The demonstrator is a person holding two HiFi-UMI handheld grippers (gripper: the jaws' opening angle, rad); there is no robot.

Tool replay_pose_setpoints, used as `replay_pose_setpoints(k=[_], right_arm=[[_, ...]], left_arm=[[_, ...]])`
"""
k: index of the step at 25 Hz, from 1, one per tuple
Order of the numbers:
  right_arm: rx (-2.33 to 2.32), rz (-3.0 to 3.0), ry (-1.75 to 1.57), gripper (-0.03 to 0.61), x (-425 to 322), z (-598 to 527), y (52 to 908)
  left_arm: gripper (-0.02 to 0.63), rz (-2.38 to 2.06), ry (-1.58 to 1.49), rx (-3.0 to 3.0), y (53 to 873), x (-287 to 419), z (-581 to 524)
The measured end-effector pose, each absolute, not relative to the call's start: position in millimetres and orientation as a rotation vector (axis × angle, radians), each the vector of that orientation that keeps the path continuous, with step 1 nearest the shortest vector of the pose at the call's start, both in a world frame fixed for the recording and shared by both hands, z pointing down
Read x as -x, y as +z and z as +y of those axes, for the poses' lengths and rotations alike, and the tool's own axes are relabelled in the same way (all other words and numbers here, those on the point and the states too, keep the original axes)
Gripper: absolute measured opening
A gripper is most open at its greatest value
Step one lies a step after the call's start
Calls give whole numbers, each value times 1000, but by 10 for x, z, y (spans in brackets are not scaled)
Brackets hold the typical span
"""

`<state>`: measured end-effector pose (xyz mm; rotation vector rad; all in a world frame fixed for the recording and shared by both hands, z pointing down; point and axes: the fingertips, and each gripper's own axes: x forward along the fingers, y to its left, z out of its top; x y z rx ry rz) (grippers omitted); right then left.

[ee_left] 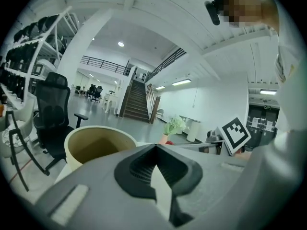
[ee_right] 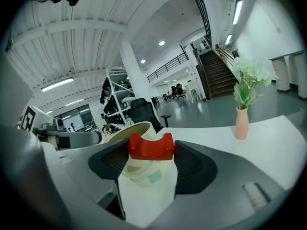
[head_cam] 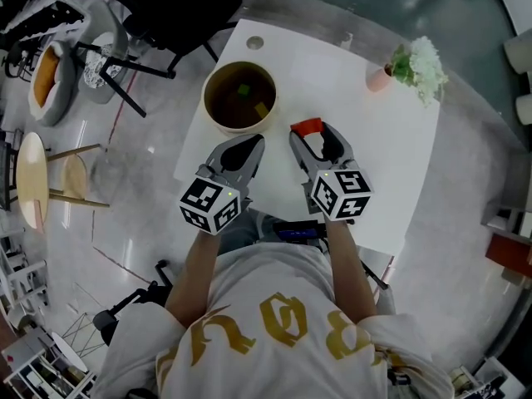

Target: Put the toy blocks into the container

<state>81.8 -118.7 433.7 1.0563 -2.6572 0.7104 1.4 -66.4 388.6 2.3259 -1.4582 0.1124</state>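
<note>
Left claw (ee_left: 156, 146): the jaws are closed tip to tip with nothing between them.
Right claw (head_cam: 312, 133): clamped on a red block (ee_right: 150, 146), an arch-shaped piece, with a pad pressing on each of its sides.
Red block's place: at the tips of the right claw and clear of the tabletop (head_cam: 366, 173). In the right gripper view it sits about level with the container's rim.
Container (ee_left: 73, 153): a round cream tub just ahead of the left claw, and ahead and to the left of the right claw. It stands near the tabletop's far left edge.
Inside the container: a green block (head_cam: 243, 90) and a yellow block (head_cam: 261, 109) lie on its bottom.
Edges: the tabletop's left edge runs just outside the left claw, and its near edge lies back under the forearms.
Open room: a broad bare stretch of white tabletop lies to the right of the right claw. The space between the two claws is clear too.
Far right: a pink vase (ee_right: 241, 123) of pale flowers stands well apart from the right claw, near the far corner.
Beyond the container: a black office chair (ee_left: 53, 109) stands on the floor.
Hands' pose: both forearms reach forward side by side. The claws point away from the person and tip slightly down, with the marker cubes at the rear facing up.
</note>
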Motion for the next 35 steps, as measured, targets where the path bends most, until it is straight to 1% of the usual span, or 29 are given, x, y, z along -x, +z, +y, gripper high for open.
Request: replay_pose_setpoints(k=[9,17,23,29,35], right_arm=[[-1049,-2704,643,321,-640,-1222,4046],[-1060,-2702,579,321,-277,-1270,3893],[-1053,-2674,494,321,54,-1273,3857],[-1054,-2613,331,321,337,-1339,3847],[-1024,-2554,244,322,593,-1376,3956]], left_arm=[[3,-1528,54,-2325,3670,397,-788],[3,-1475,18,-2335,3632,767,-906],[3,-1432,1,-2347,3659,1034,-1007],[3,-1404,-25,-2340,3743,1296,-1167],[3,-1354,-21,-2359,3843,1399,-1265]])
